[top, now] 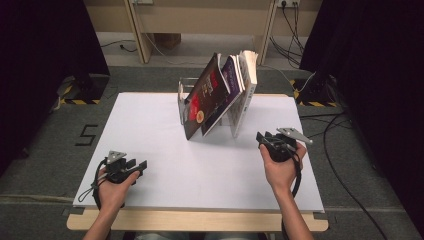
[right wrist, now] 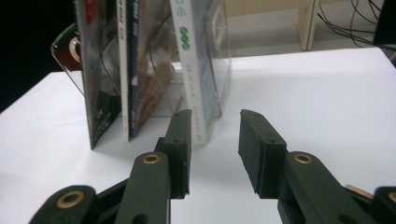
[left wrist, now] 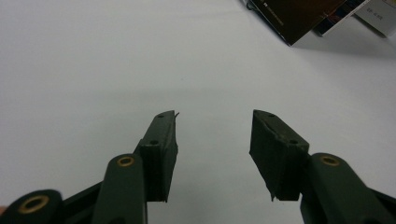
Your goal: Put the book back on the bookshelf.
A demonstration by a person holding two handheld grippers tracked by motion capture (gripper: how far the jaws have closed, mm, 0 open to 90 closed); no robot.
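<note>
Three books lean to the right in a clear acrylic stand (top: 182, 91) at the far middle of the table: a red-and-black one (top: 204, 97), a purple one (top: 230, 80) and a white one (top: 246, 87). My right gripper (top: 261, 138) is open and empty to the right of them, near the table top. In the right gripper view its jaws (right wrist: 215, 116) point at the white book's spine (right wrist: 189, 60), just short of it. My left gripper (top: 142, 166) rests at the near left, open and empty (left wrist: 215, 115) over bare white surface. A corner of the dark book (left wrist: 292, 18) lies well ahead of it.
A white sheet (top: 150, 120) covers the table, with a wooden edge (top: 200, 221) along the near side. Black curtains stand at both sides. Cables (top: 340, 150) lie on the floor to the right, and pale wooden furniture legs (top: 137, 30) stand behind.
</note>
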